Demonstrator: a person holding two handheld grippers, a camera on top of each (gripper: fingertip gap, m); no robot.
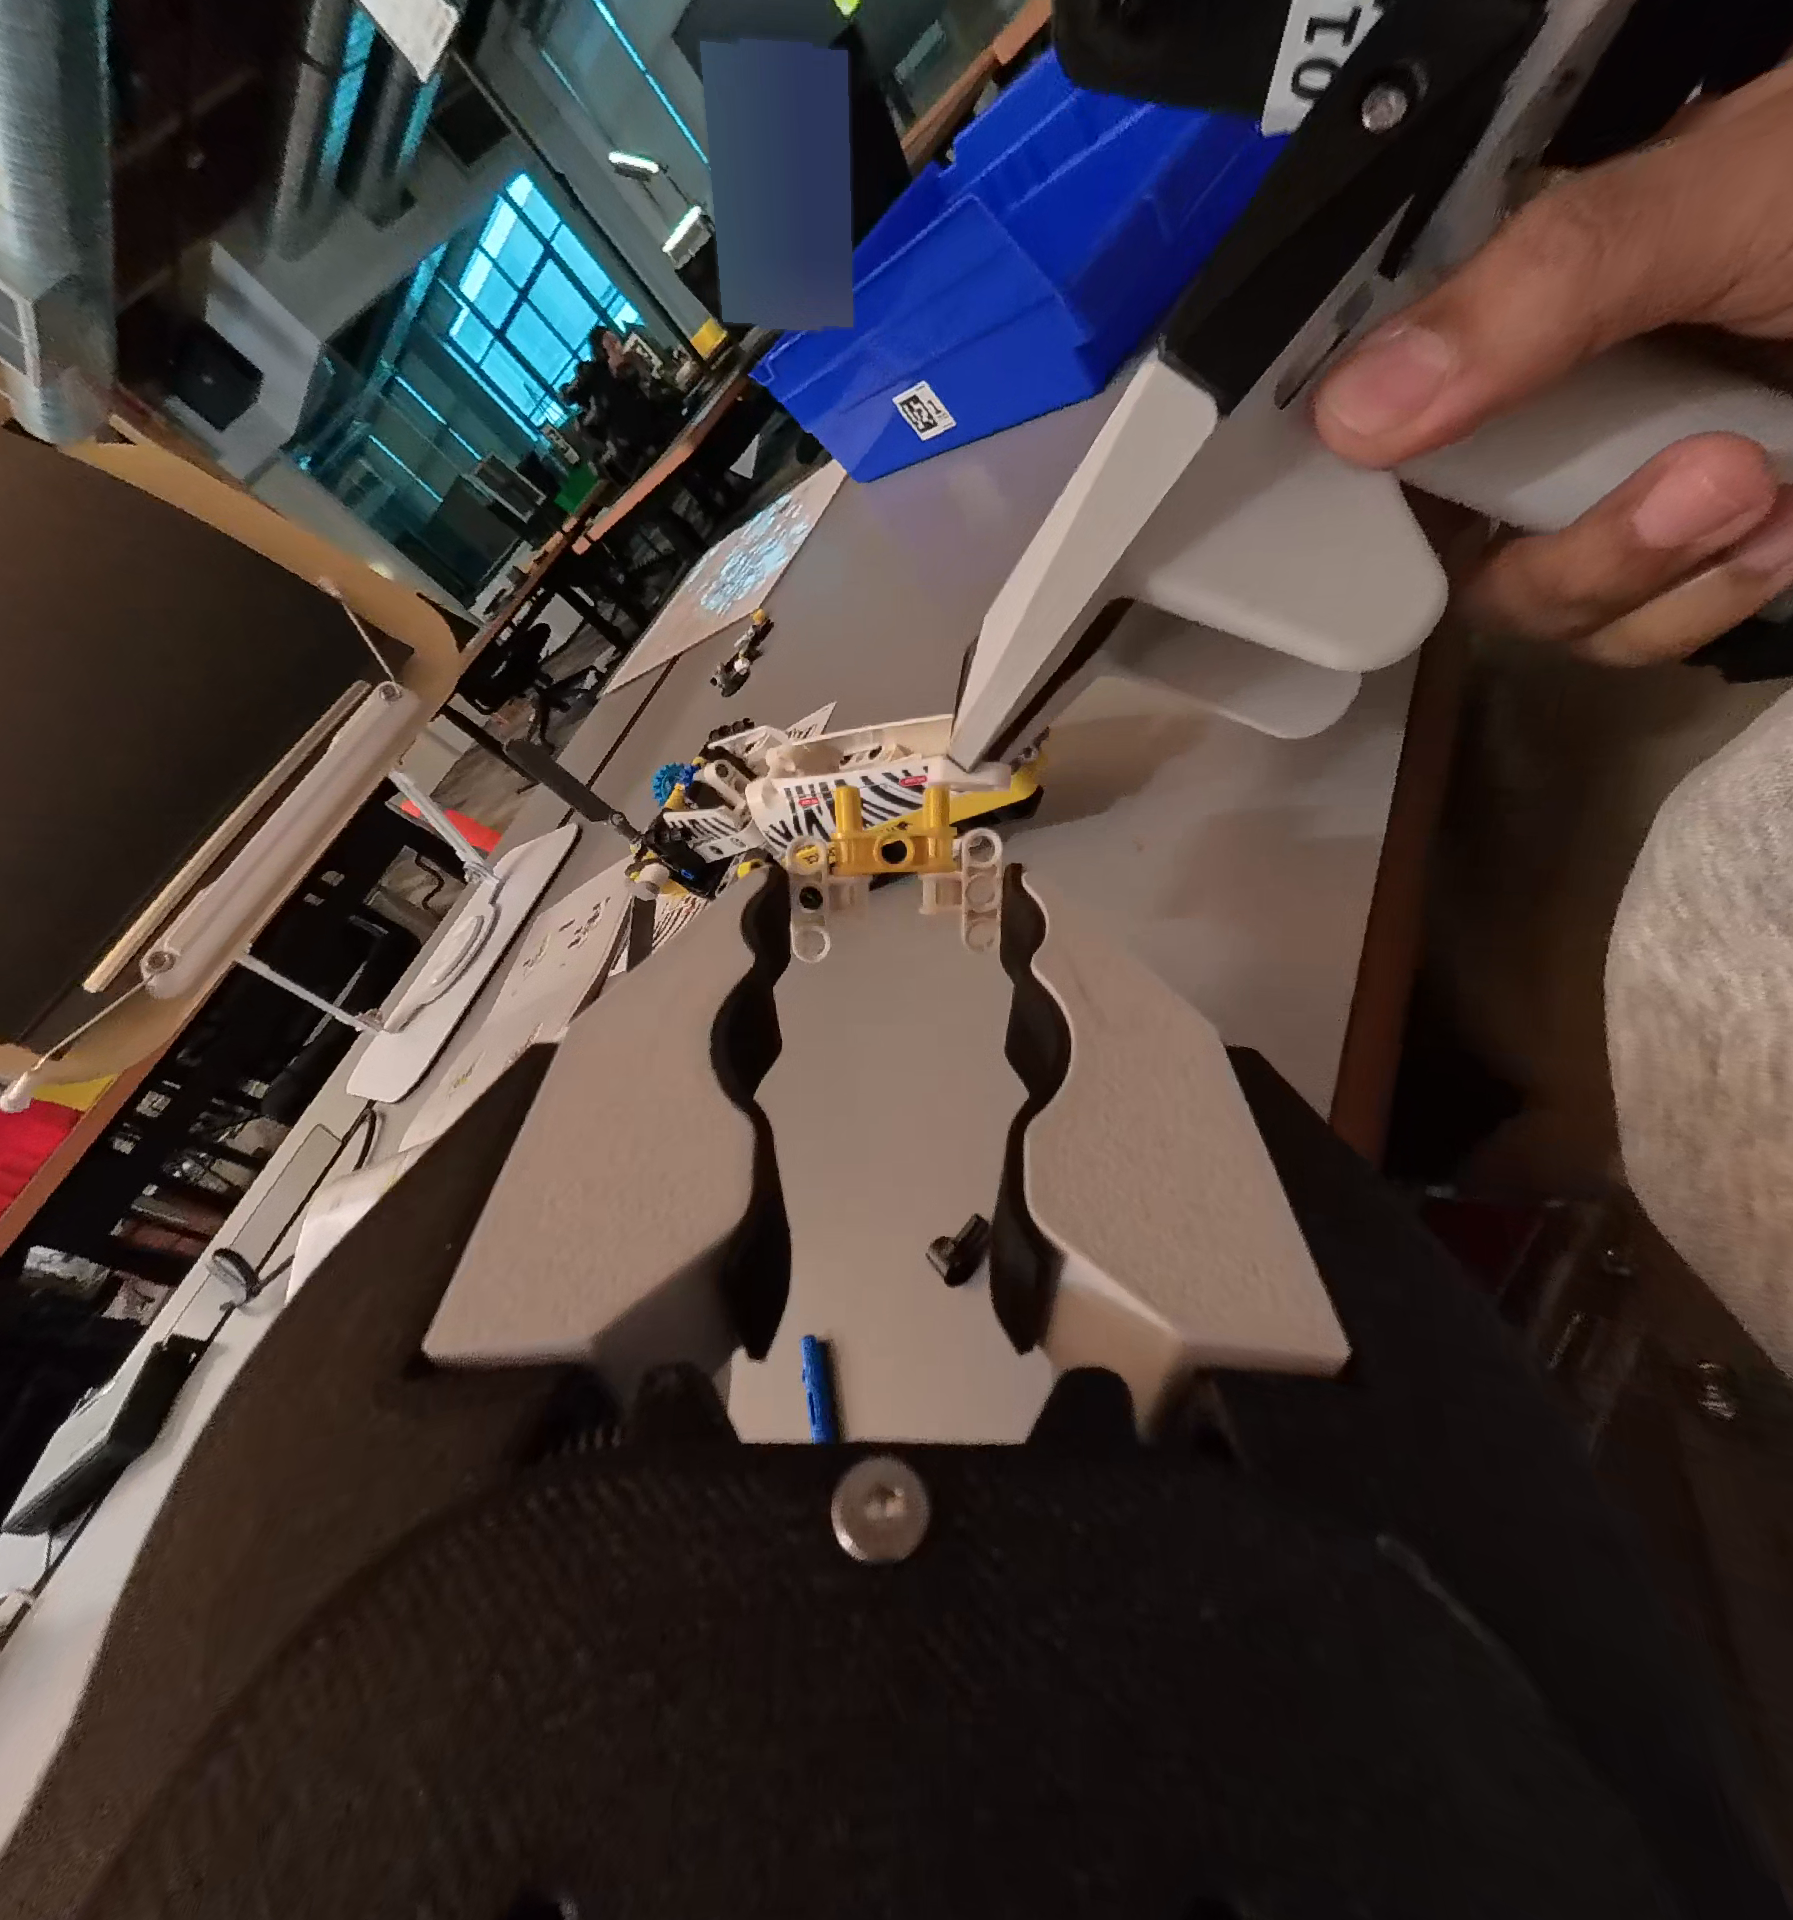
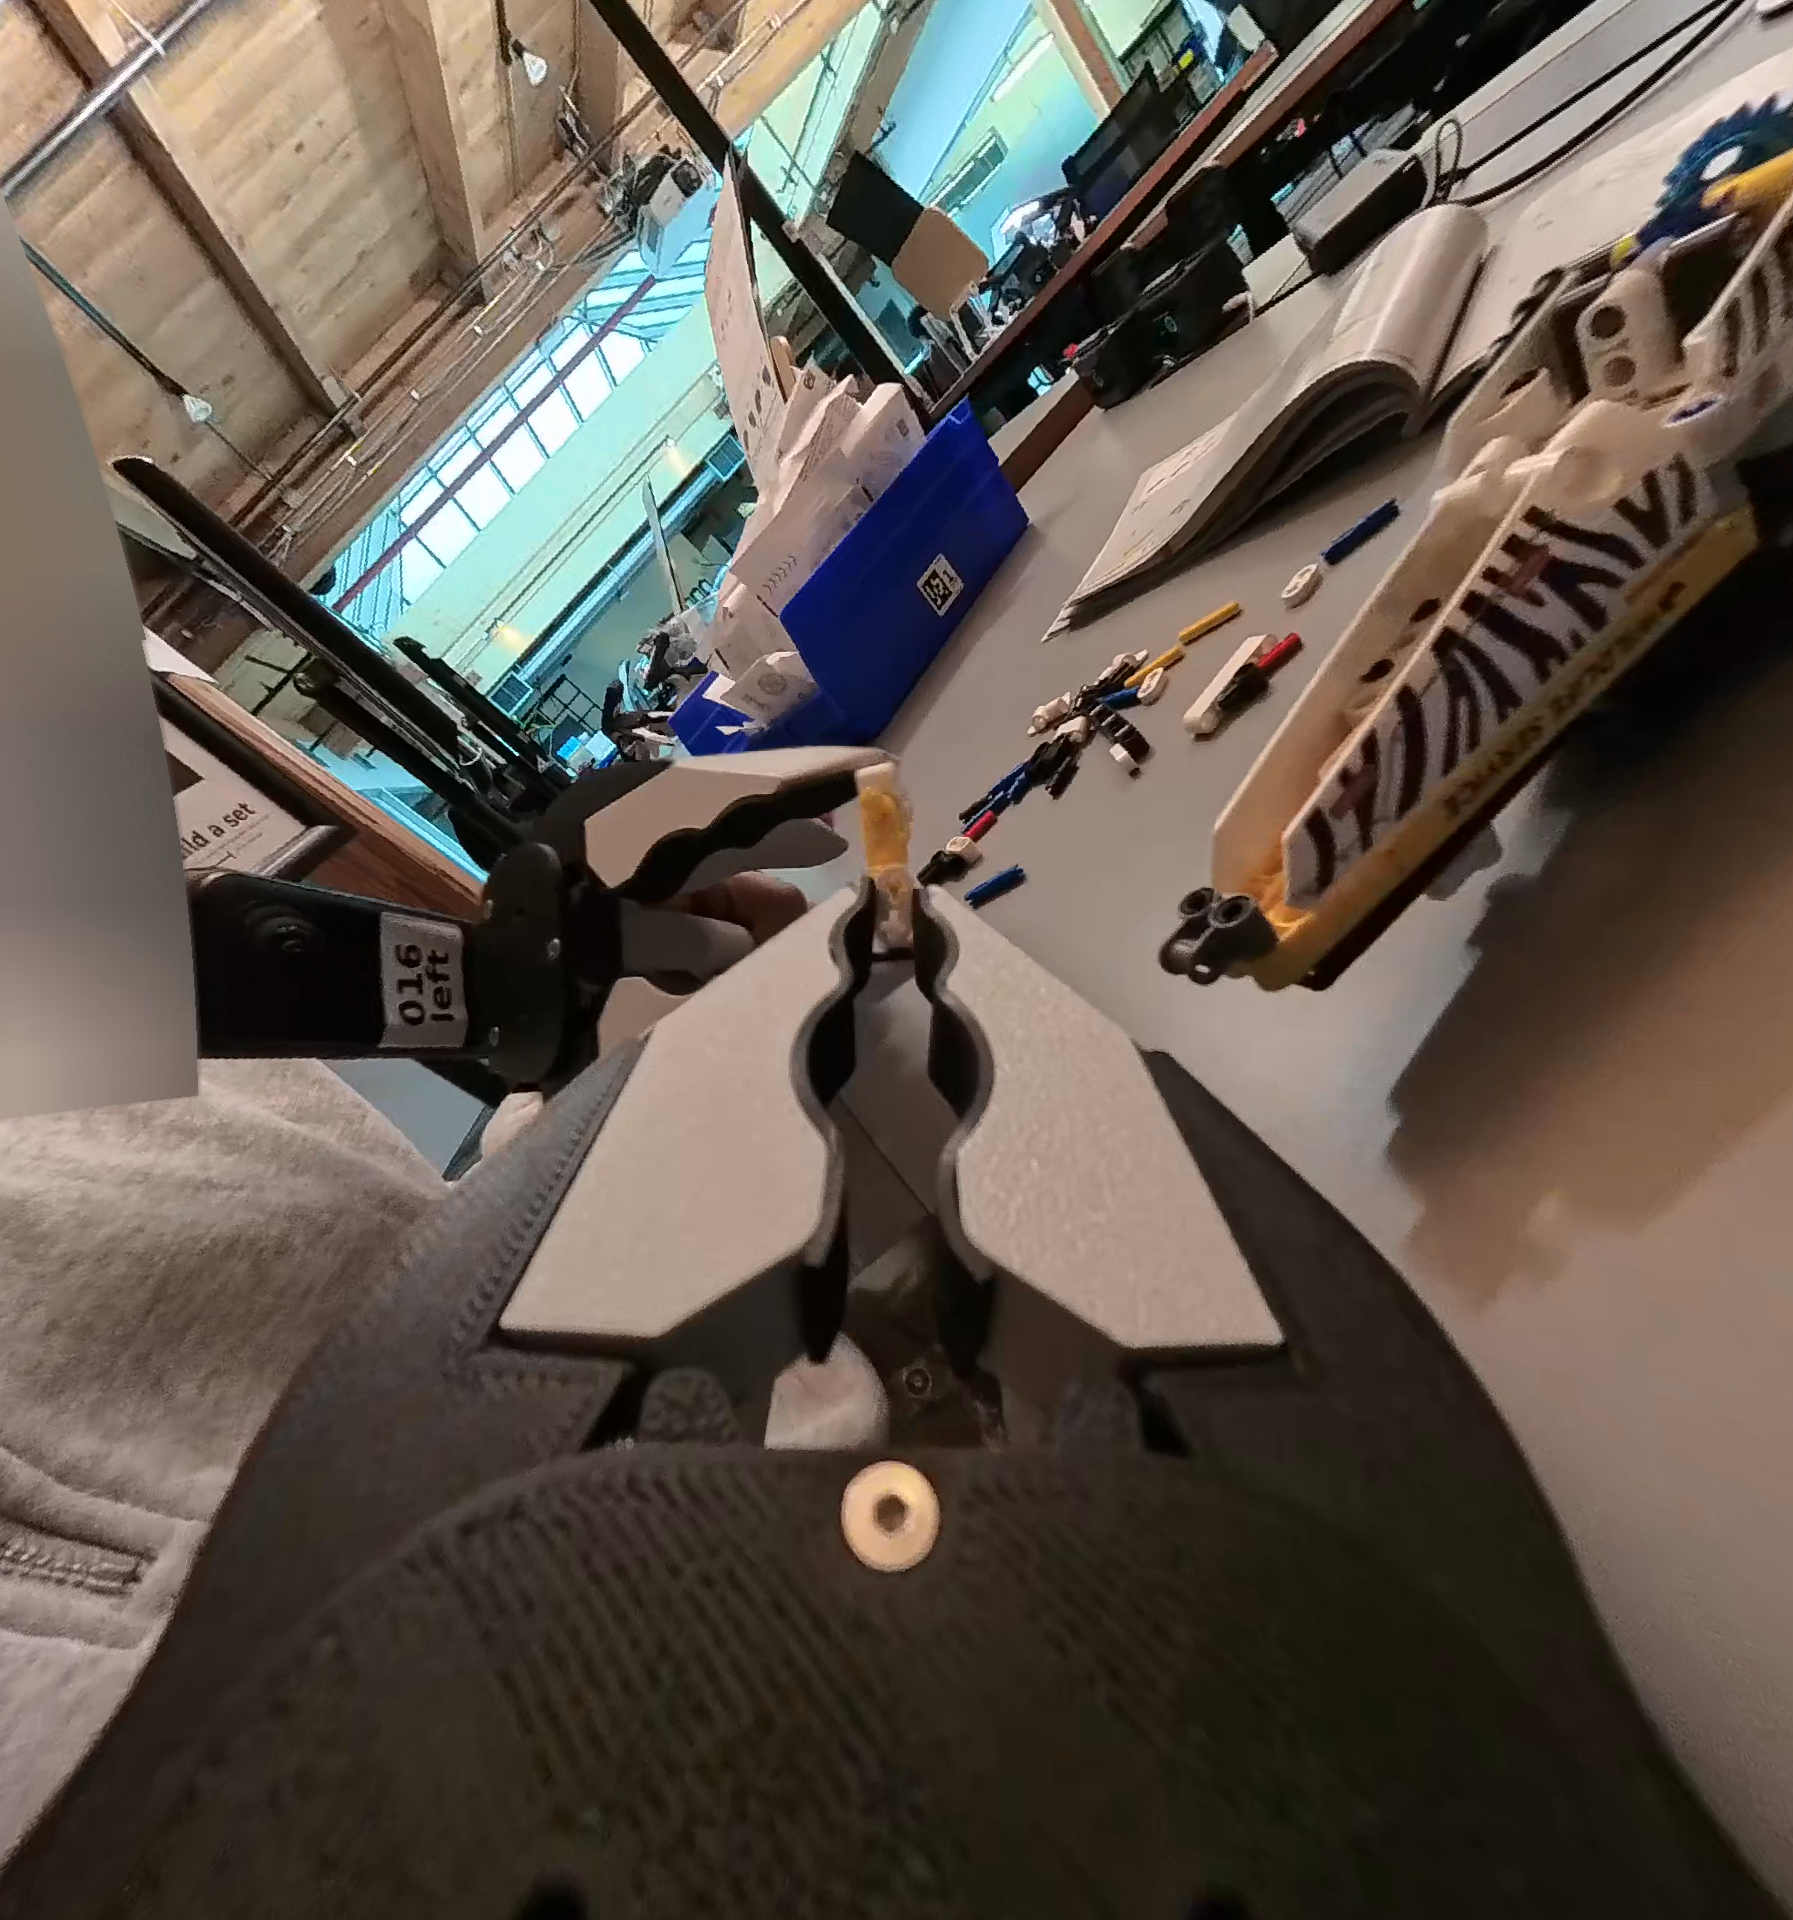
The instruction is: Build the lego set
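Observation:
A small yellow and white sub-assembly [image 1: 887, 857] is held above the grey table [image 1: 1183, 831] between both grippers. My left gripper [image 1: 892, 896] is shut on its two white beams, one fingertip against each. My right gripper [image 2: 887, 920] is shut on a white end of the same sub-assembly [image 2: 884, 831]; it enters the left wrist view [image 1: 975, 753] from the upper right. The left gripper [image 2: 861, 821] shows side-on in the right wrist view. The zebra-striped yellow and white model [image 2: 1494, 644] lies on the table beyond, also seen in the left wrist view [image 1: 830, 795].
Several loose pins and small pieces [image 2: 1089, 717] lie near an open instruction booklet [image 2: 1307, 405]. A blue bin [image 2: 892, 603] stands farther back. A black pin [image 1: 957, 1247] and a blue pin [image 1: 817, 1387] lie under the left gripper. The table edge [image 1: 1380, 935] runs close by. The tips of both grippers are at nearly the same place. The left tips stand about 8 cm off the black pin [image 1: 957, 1247].

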